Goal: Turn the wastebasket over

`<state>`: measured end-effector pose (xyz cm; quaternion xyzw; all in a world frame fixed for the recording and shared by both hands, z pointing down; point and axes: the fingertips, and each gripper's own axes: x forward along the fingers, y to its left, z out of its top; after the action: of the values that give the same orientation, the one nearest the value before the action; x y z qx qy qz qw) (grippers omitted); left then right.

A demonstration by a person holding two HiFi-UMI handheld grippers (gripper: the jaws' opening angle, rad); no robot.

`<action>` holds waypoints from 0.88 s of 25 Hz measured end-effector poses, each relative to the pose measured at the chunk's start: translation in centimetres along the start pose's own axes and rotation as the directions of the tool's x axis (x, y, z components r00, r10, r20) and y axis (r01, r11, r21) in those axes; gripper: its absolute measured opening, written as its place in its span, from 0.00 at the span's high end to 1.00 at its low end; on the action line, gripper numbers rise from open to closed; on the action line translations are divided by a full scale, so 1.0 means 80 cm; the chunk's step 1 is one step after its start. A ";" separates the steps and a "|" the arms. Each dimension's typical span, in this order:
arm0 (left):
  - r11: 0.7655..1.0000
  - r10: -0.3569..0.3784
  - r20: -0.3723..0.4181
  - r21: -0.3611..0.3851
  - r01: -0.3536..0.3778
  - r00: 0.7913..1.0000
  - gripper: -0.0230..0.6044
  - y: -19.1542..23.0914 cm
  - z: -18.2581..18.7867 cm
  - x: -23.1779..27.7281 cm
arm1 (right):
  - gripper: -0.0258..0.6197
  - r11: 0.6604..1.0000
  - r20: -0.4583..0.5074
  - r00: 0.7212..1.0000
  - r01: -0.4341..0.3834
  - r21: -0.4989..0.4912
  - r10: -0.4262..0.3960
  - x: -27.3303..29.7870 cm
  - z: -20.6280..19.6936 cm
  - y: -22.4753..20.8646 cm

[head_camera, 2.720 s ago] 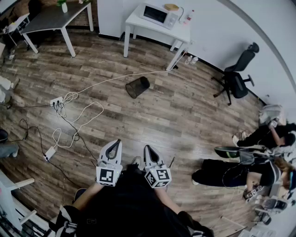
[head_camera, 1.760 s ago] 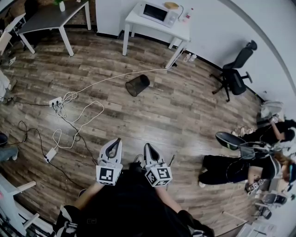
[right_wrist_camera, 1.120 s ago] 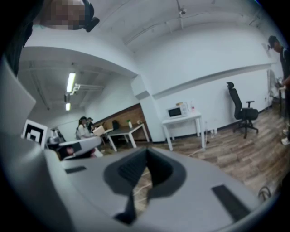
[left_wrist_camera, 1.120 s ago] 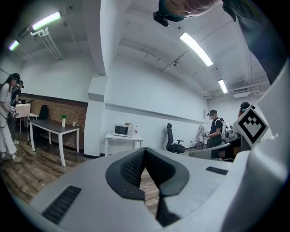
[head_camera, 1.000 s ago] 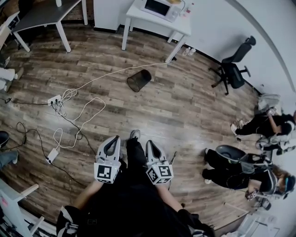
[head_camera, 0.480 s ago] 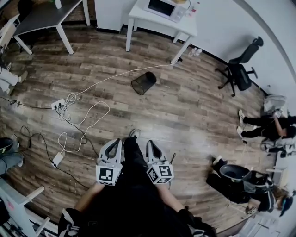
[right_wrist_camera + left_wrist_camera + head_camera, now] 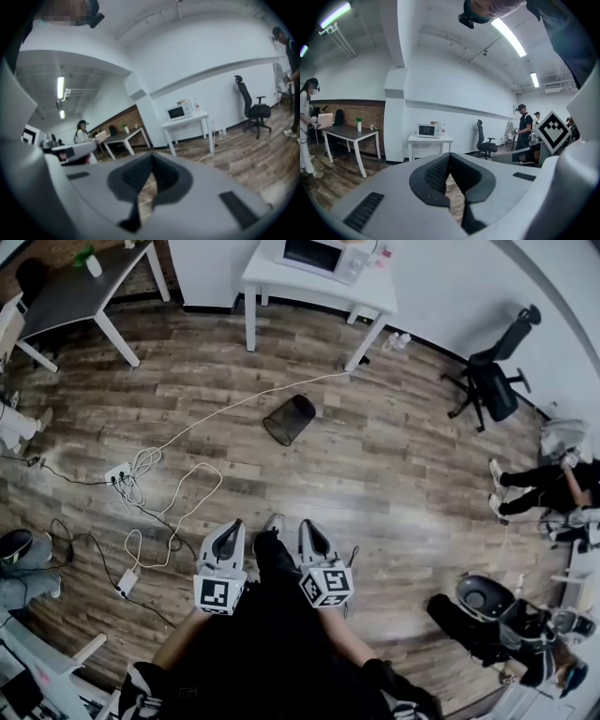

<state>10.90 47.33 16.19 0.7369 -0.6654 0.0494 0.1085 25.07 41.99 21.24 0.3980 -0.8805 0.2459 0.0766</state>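
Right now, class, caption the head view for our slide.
Left gripper and right gripper, both shut and empty, point across the wood floor toward a black wastebasket lying on its side.

The left tool and the right tool are held side by side low in front of the body, near each other but apart. Both point forward and slightly down. In each gripper view the dark pads meet at the tip with nothing between them, so both tools are closed and empty. Each tool's marker cube faces up toward the head. The forearms reach forward from the torso. One leg shows between the tools.
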 end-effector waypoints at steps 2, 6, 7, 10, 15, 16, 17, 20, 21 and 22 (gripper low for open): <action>1.000 0.001 -0.012 0.004 -0.001 1.000 0.91 0.006 0.007 0.028 | 0.91 1.000 0.005 1.000 -0.004 0.006 0.004 0.025 0.017 -0.014; 1.000 -0.006 -0.036 -0.023 0.005 0.999 0.91 0.012 0.015 0.084 | 0.91 1.000 0.031 0.999 -0.013 0.014 0.012 0.063 0.051 -0.044; 1.000 -0.006 -0.038 -0.023 0.005 0.999 0.91 0.016 0.018 0.097 | 0.91 1.000 0.044 0.999 -0.014 0.020 0.013 0.071 0.058 -0.052; 1.000 0.001 -0.022 0.001 -0.001 1.000 0.91 0.033 0.030 0.132 | 0.91 0.999 0.055 0.998 -0.016 0.029 0.014 0.097 0.072 -0.068; 1.000 -0.008 -0.043 -0.008 0.008 0.999 0.91 0.052 0.040 0.178 | 0.91 0.999 0.045 0.999 0.015 0.047 -0.017 0.132 0.083 -0.092; 1.000 -0.012 -0.048 0.000 0.012 0.999 0.91 0.055 0.040 0.186 | 0.91 0.999 0.041 0.999 0.022 0.047 -0.024 0.137 0.083 -0.096; 1.000 -0.015 -0.050 0.005 0.015 0.999 0.91 0.059 0.040 0.195 | 0.91 0.998 0.039 0.999 0.030 0.047 -0.032 0.143 0.084 -0.099; 0.999 -0.041 -0.059 0.003 0.041 0.997 0.91 0.072 0.039 0.224 | 0.91 0.997 0.039 0.997 0.059 0.050 -0.061 0.163 0.084 -0.108; 0.998 -0.055 -0.067 0.005 0.056 0.996 0.91 0.078 0.036 0.234 | 0.91 0.996 0.037 0.997 0.071 0.052 -0.073 0.169 0.083 -0.110; 0.997 -0.070 -0.077 0.011 0.071 0.995 0.91 0.085 0.031 0.245 | 0.91 0.995 0.034 0.996 0.082 0.057 -0.084 0.176 0.082 -0.113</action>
<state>6.12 27.14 18.66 0.7584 -0.6338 0.0783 0.1305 22.69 24.32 23.59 0.4408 -0.8573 0.2593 0.0595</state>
